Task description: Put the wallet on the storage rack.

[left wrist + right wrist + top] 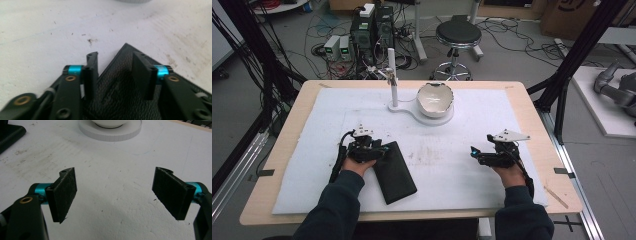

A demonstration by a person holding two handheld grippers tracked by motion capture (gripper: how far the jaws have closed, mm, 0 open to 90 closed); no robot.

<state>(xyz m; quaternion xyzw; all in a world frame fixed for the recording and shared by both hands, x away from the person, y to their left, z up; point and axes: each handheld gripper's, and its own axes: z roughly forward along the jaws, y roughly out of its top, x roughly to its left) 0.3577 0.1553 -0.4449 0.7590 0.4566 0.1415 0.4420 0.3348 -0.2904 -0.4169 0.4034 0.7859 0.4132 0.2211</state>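
Near the front edge of the tabletop, left of its middle, a flat black case [393,171] lies slanted on the white foam sheet [462,160], its far corner pointing toward the back edge. The left gripper [379,149] sits low over that far end, held level, with the left hand [357,166] and a dark sleeve coming in from the front edge. In the left gripper view the textured case [120,87] runs under and between the two black jaws, its corner [125,45] poking out past the tips; the jaws are partly apart, and one pad seems to stand just off the case's edge, though I cannot tell whether either pad presses on it.

Toward the right edge, well apart from the case, the right gripper [474,151] rests just above bare foam, pointing toward the middle, its jaws spread wide with nothing between them. The right hand [509,172] holds it level.

Farther back, near the centre of the back edge, a white bowl [435,98] sits on a round white base [432,116], with a thin white post [394,85] standing just to its left. Nothing stands between either gripper and the bowl.
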